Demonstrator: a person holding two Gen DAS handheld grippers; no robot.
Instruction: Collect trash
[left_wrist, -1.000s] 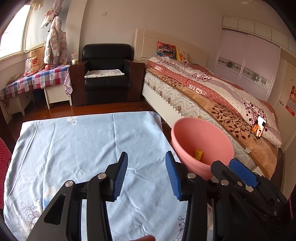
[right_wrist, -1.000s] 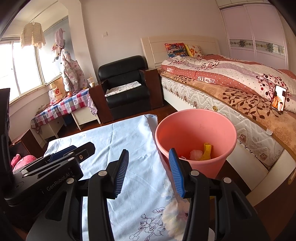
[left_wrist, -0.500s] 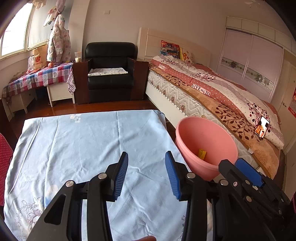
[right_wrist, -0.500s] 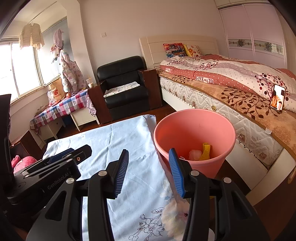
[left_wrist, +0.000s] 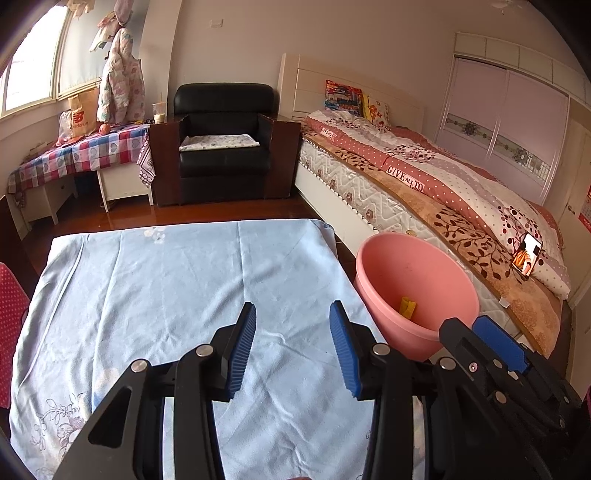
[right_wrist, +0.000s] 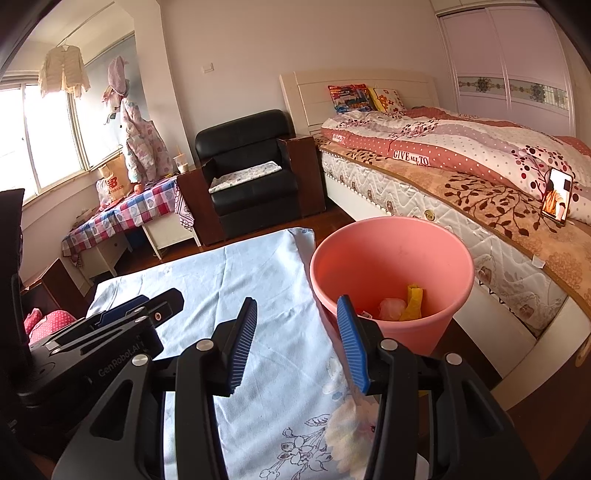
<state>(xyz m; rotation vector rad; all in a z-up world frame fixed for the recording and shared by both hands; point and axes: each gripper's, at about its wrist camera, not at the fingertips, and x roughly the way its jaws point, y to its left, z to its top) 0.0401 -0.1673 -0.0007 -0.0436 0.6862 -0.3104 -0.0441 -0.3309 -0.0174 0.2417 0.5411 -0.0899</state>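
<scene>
Trash: yellow wrapper (right_wrist: 413, 302) and a pale crumpled wad (right_wrist: 392, 308) lie at the bottom of the pink bin (right_wrist: 391, 240), just off the worktop's (left_wrist: 166, 288) right edge, near the bed (right_wrist: 480, 206). I see bare blue cloth ahead of both tools. Left gripper (left_wrist: 291, 345) jaws wide, holding nothing; "GenRobot.AI" printed on its body. Right gripper (right_wrist: 299, 341) jaws wide, nothing between them. Quilt reads "GIVE ALL TO".
</scene>
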